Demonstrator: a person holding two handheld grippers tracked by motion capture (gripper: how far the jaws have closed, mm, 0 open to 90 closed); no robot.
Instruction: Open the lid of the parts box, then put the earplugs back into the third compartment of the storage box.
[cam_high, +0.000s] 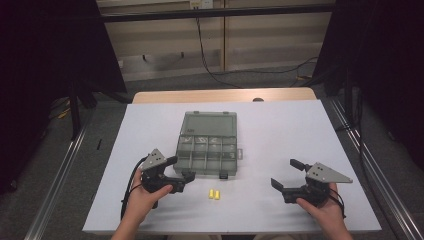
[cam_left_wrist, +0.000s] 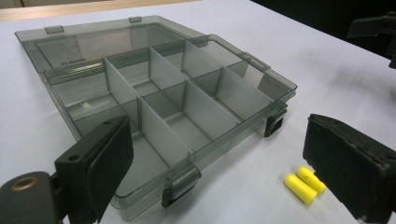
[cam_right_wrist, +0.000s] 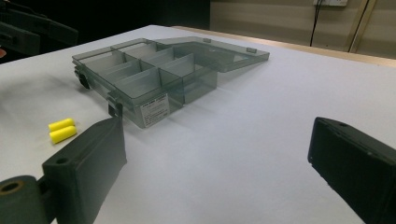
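Here, both grippers' jaws gape wide and empty beside two stubby yellow foam earplugs (cam_high: 214, 194) and a smoky translucent plastic box (cam_high: 207, 150).

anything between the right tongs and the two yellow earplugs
Nothing visible: bare white table lies between the open right tongs and the two yellow foam earplugs. The open grey plastic compartment box sits farther back.

Two yellow earplugs (cam_high: 214, 194) beside smoky-grey organizer box (cam_high: 207, 149).

Both black tongs (cam_high: 176, 168) (cam_high: 289, 173) carry grey three-cornered plates (black cables trail behind), forearms bare.
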